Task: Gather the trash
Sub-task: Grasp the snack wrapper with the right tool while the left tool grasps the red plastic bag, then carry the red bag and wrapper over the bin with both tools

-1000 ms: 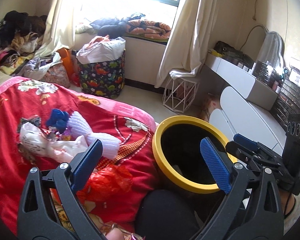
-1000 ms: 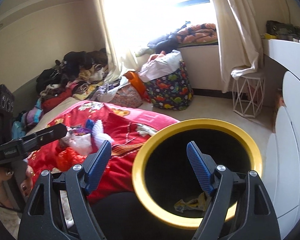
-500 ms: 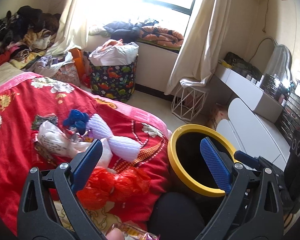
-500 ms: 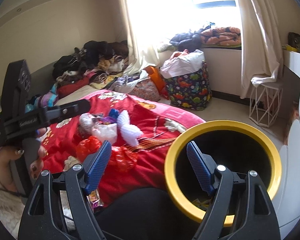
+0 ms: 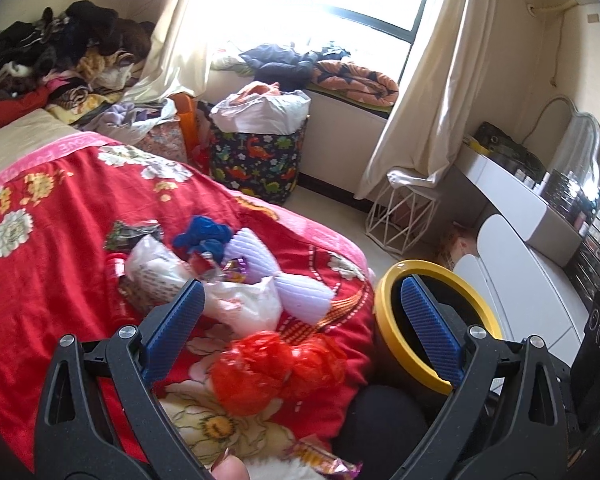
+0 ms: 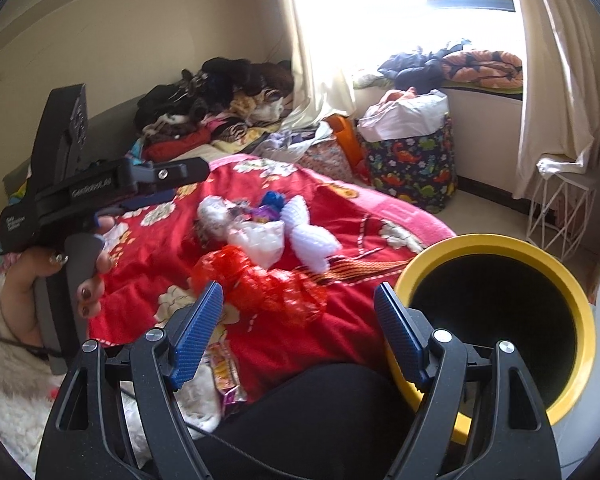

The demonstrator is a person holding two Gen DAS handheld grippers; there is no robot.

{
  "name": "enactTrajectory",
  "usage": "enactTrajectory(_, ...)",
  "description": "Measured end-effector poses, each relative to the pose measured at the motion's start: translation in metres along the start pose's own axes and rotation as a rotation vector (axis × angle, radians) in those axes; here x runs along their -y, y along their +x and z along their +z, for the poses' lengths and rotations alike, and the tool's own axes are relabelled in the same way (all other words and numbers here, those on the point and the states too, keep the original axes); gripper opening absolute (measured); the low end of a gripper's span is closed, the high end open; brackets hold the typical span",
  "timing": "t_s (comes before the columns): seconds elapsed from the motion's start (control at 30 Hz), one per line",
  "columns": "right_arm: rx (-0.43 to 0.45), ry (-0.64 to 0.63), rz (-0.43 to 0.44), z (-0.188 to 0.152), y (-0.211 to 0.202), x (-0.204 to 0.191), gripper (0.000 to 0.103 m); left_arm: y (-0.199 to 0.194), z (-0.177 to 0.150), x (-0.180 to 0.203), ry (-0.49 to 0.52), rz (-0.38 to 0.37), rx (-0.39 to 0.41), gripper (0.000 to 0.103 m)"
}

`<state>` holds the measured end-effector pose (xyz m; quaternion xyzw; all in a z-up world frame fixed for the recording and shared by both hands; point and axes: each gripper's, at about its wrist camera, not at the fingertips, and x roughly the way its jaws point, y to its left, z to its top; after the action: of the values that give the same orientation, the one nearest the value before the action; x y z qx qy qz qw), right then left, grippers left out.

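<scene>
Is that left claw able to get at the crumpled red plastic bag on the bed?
Probably yes: the left gripper is open, the red plastic bag lies uncovered on the blanket just ahead, nothing between.
</scene>
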<state>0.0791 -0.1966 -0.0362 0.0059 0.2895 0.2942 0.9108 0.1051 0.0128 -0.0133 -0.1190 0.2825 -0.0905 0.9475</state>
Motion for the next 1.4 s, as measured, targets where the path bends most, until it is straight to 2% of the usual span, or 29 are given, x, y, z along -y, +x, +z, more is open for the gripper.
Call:
enactTrajectory(0.23, -0.103, -0.037, 0.082, -0.011, 0.023, -0.02, 0.075, -0.002, -0.005, -0.02, -0.016, 0.029, -0.011, 0.091)
enactTrajectory(0.47, -0.229, -0.055, 0.156, -0.025, 0.054, -0.035, 0.054, 0.006, -0.018, -0.036, -0.023, 0.032, -0.064, 0.09)
enactTrajectory(0.53, -0.267, -0.067, 0.169, -0.029, 0.064, -0.04, 0.048, 0.01, -0.024, -0.041, -0.032, 0.023, -0.085, 0.085)
enactTrajectory(0.7, -0.333, -0.085, 0.205, -0.033, 0.086, -0.047, 0.041, 0.022, -0.034, -0.049, -0.047, -0.003, -0.141, 0.076)
enactTrajectory(0.9, -0.385, -0.097, 0.214, -0.038, 0.107, -0.052, 0.033, 0.037, -0.045, -0.057, -0.076, -0.037, -0.203, 0.07)
enactTrajectory(1.03, -0.409, -0.1, 0.215, -0.042, 0.118, -0.052, 0.025, 0.048, -0.052, -0.063, -0.094, -0.048, -0.237, 0.067)
enactTrajectory(1.1, -0.411, -0.106, 0.222, -0.043, 0.12, -0.053, 0.014, 0.052, -0.056, -0.063, -0.099, -0.055, -0.25, 0.066)
enactTrajectory(1.2, -0.398, -0.107, 0.227, -0.042, 0.119, -0.054, 0.006, 0.06, -0.06, -0.061, -0.104, -0.071, -0.27, 0.063)
enactTrajectory(1.27, -0.383, -0.103, 0.226, -0.042, 0.116, -0.052, 0.004, 0.064, -0.061, -0.06, -0.118, -0.087, -0.279, 0.059)
enactTrajectory(1.4, -0.358, -0.086, 0.225, -0.042, 0.107, -0.048, 0.002, 0.067, -0.062, -0.058, -0.129, -0.114, -0.282, 0.039)
